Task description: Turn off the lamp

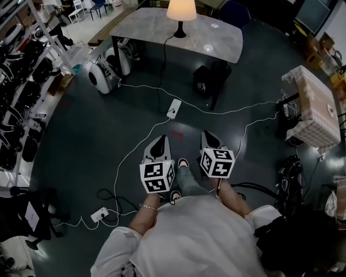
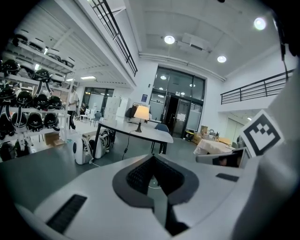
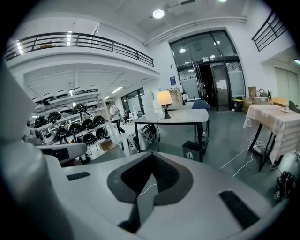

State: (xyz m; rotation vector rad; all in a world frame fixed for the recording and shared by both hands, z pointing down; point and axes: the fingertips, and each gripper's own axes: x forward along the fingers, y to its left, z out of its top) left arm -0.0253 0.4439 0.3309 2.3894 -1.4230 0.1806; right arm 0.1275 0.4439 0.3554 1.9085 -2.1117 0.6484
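Dark floor point(image 1: 108, 124): fills most of the head view, crossed by a white cable point(image 1: 130, 157) that runs from the lower left towards the centre.

Shelving rack point(image 1: 16, 108): along the left edge, loaded with dark helmets.

Counter point(image 1: 151, 27): a grey top on dark legs, at the upper centre of the head view, well apart from the person at the bottom of the frame.

Cloth-covered table point(image 1: 313, 103): at the right edge, under a pale checked cloth.

White machines point(image 1: 102, 76): on the floor at the counter's left end. A dark bin point(image 1: 203, 81) stands under its right end.

Left gripper point(image 1: 160, 139): lower centre, pointing up the frame. Its own view shows the jaws clenched together with nothing between them point(image 2: 153, 161).

Right gripper point(image 1: 208, 135): just beside the left one. It too is clenched and empty point(image 3: 149, 161).

Lamp point(image 1: 181, 11): upright on the counter at the top centre, its pale shade glowing and its dark cord hanging over the near edge. It appears small and distant above the jaws in the left gripper view point(image 2: 141, 112) and the right gripper view point(image 3: 164, 98).

Power strip point(image 1: 174, 108): white, on the floor between the counter and the grippers.
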